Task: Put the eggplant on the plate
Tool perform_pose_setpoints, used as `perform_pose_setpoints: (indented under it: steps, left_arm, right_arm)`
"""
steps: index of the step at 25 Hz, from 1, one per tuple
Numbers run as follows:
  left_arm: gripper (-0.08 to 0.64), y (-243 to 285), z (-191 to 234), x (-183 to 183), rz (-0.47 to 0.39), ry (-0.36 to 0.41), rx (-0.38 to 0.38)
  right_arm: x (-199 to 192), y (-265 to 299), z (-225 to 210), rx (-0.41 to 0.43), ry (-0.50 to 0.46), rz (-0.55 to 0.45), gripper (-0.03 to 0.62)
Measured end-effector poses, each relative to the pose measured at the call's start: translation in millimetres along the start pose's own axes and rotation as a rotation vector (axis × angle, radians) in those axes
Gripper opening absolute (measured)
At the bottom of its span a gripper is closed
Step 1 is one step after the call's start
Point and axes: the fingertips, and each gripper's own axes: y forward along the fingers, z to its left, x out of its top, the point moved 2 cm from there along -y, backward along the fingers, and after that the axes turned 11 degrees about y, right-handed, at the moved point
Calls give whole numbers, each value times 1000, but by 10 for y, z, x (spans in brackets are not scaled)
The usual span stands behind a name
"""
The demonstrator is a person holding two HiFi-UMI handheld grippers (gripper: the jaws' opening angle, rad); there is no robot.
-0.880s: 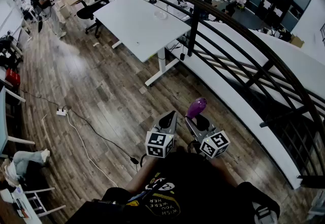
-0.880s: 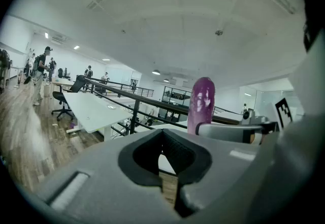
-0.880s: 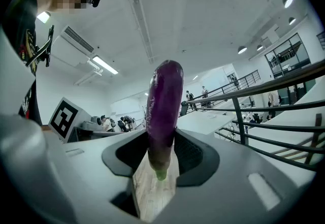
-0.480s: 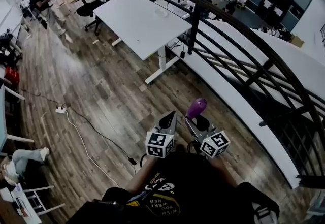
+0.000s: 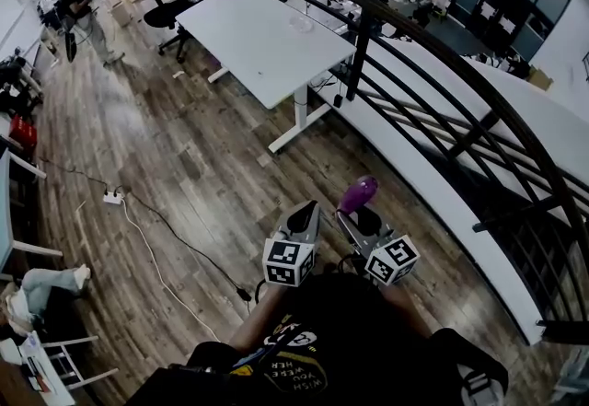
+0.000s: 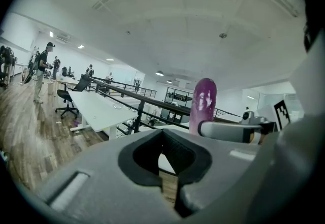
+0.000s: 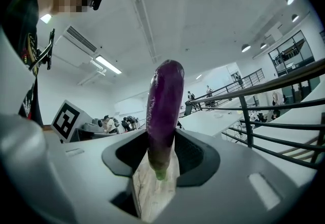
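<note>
I have the eggplant (image 5: pixel 357 194) clamped in the right gripper (image 5: pixel 359 222). It is a slim, glossy purple one, darker along its edges, with a small green stem stub. In the right gripper view it (image 7: pixel 165 111) stands nearly upright. The stem end hangs at 6 o'clock down between the two jaws, the rounded tip points to 12 o'clock, and the pads press its lower part from both sides. In the head view it sits at about 4 o'clock from the picture's centre. Far off, at roughly 11 o'clock from it, a small pale round dish that looks like the plate (image 5: pixel 294 25) lies flat on the white desk (image 5: pixel 248 50). It is too small to make out more.
</note>
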Motion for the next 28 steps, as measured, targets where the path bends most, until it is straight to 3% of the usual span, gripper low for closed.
perform_pose_setpoints:
  steps: [7, 13, 19, 23, 28]
  left_arm:
    - [5, -227, 293, -342, 31, -53, -3]
    - [5, -84, 485, -388, 51, -67, -10]
    - [5, 682, 805, -169, 57, -62, -16]
    - [5, 1442, 769, 260, 35, -13, -63]
    - [5, 2236, 796, 683, 18, 45, -43]
  right_arm:
    - [-232, 249, 285, 16, -10, 13, 170]
    - [-275, 495, 125, 0, 33, 46, 170]
    - [64, 914, -453, -2, 37, 36, 170]
    - [575, 1087, -979, -6, 24, 6, 170]
    - [1079, 1277, -1637, 16, 24, -3, 170]
